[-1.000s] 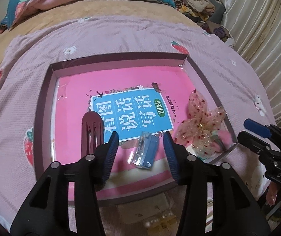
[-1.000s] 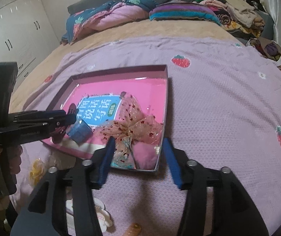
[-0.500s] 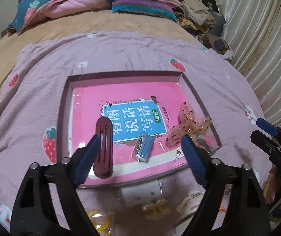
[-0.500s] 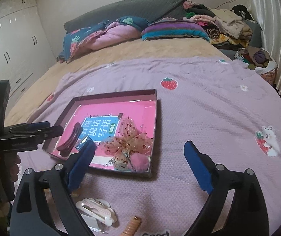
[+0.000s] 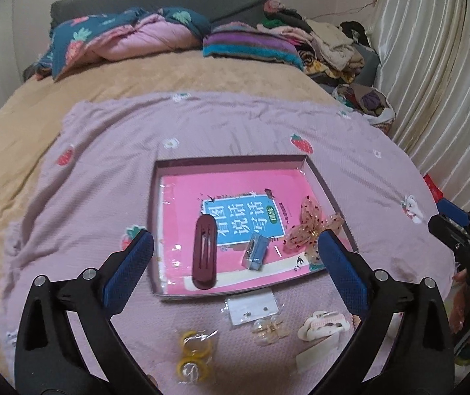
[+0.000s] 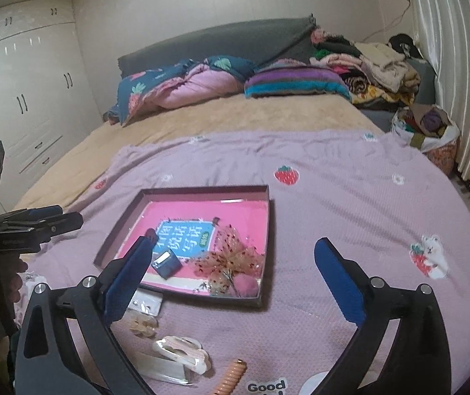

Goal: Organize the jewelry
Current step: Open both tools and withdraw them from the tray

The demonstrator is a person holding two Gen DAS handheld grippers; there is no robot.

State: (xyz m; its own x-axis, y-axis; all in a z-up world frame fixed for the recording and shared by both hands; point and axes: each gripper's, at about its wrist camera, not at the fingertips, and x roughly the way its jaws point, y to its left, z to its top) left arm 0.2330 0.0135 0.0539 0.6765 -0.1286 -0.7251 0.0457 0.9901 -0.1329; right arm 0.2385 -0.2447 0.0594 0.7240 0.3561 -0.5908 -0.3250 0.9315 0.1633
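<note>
While both grippers hang above the lilac blanket [image 5: 235, 131], neither one touches anything. Left gripper [image 5: 235, 265]: jaws spread wide, empty, held level over the near edge of the shallow tray [image 5: 231, 161]; its 2 blue pads flank the tray's front corners. Right gripper [image 6: 233, 275]: jaws equally wide, empty, off to the tray's right front.

Tray contents: pink booklet lining the floor, dark maroon hair clip [image 5: 205, 251] lying lengthwise at left, small blue clip [image 5: 255, 250] in the middle, sheer red-spotted bow [image 5: 312, 227] against the right wall. All 3 lie apart from one another.

Loose on the blanket, just in front of the tray's near wall: clear packet of ear studs [image 5: 251, 309], yellow rings in a bag [image 5: 195, 352], pale clear clip [image 5: 269, 329], cream claw clip [image 5: 322, 324]. Right wrist view adds a ribbed orange clip [image 6: 231, 375] at the bottom edge.

Blanket right of the tray lies bare and flat up to the bear print [image 6: 430, 256].
</note>
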